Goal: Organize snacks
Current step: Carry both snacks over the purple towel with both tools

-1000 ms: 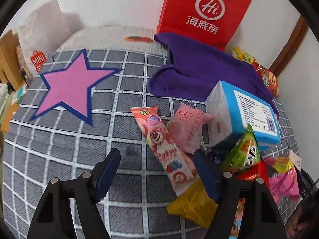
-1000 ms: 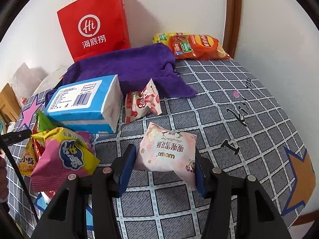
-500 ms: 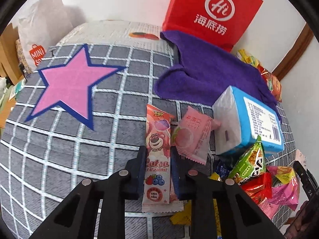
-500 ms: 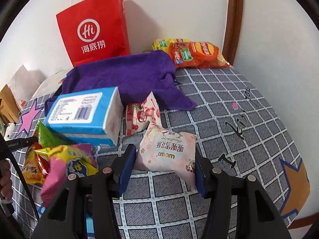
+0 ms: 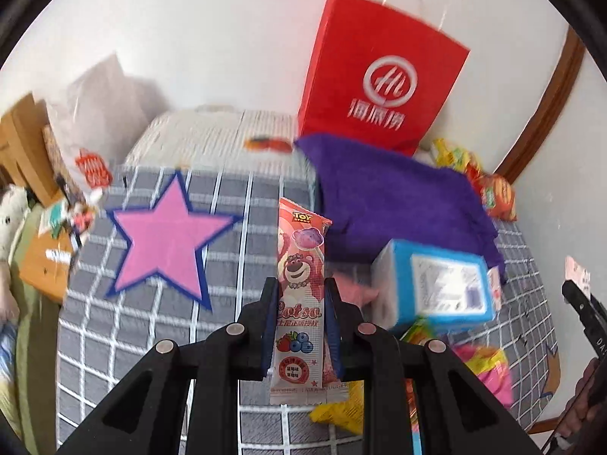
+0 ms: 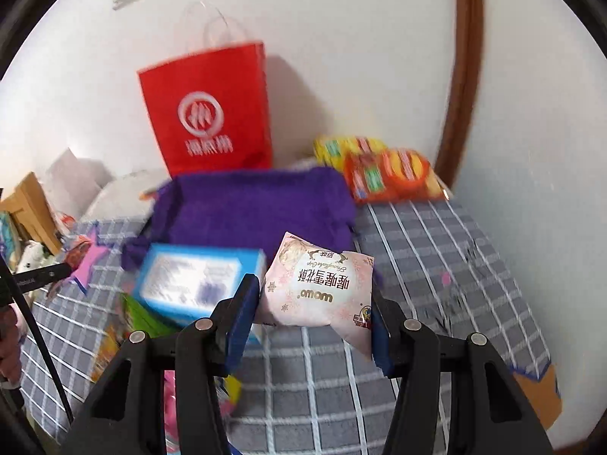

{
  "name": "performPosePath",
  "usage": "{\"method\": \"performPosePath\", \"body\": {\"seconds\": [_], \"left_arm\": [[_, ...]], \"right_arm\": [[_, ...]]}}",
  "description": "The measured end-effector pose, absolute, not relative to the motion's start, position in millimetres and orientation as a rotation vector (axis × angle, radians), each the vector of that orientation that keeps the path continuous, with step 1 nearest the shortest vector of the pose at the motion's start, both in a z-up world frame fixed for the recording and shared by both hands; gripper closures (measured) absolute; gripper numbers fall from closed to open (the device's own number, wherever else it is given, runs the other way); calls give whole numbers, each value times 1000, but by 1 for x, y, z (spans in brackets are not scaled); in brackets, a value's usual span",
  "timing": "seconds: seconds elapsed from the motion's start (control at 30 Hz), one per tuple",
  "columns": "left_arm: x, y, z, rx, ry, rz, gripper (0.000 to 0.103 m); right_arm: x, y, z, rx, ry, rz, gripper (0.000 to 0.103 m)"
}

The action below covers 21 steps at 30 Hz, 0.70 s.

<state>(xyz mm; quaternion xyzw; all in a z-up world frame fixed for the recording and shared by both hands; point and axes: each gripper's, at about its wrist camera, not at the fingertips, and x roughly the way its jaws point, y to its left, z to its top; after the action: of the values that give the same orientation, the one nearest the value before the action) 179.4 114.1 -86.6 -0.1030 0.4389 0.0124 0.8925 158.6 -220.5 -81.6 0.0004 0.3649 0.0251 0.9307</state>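
Observation:
My left gripper (image 5: 299,295) is shut on a long pink bear-print snack bar (image 5: 299,276), which hangs lifted above the grey checked bed cover (image 5: 159,326). My right gripper (image 6: 315,295) is shut on a puffy pale pink snack pack (image 6: 322,284), also raised off the cover. A blue tissue box (image 5: 440,288) (image 6: 197,284) lies between the two. Loose snack packets (image 5: 481,371) are piled below and to the right of the box in the left wrist view. A red paper bag (image 5: 379,83) (image 6: 212,113) stands against the wall.
A purple towel (image 6: 258,208) lies in front of the red bag. Orange and yellow chip bags (image 6: 390,174) sit in the far corner by a brown door frame (image 6: 463,76). A pink star (image 5: 167,231) marks the cover. Boxes and a white bag (image 5: 98,113) crowd the left.
The left gripper went from open over the bear snack bar to shut on it and lifted it. The right gripper rose with its pink pack.

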Motion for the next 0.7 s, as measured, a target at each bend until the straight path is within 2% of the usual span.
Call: {"method": "performPosePath", "body": {"seconds": [0.33, 0.7], "left_arm": [[217, 96, -36, -155, 829, 15, 81], [286, 80, -40, -137, 836, -2, 81]], "right_arm": [[204, -198, -34, -6, 663, 162, 50], [277, -181, -38, 3, 649, 220, 50]]}}
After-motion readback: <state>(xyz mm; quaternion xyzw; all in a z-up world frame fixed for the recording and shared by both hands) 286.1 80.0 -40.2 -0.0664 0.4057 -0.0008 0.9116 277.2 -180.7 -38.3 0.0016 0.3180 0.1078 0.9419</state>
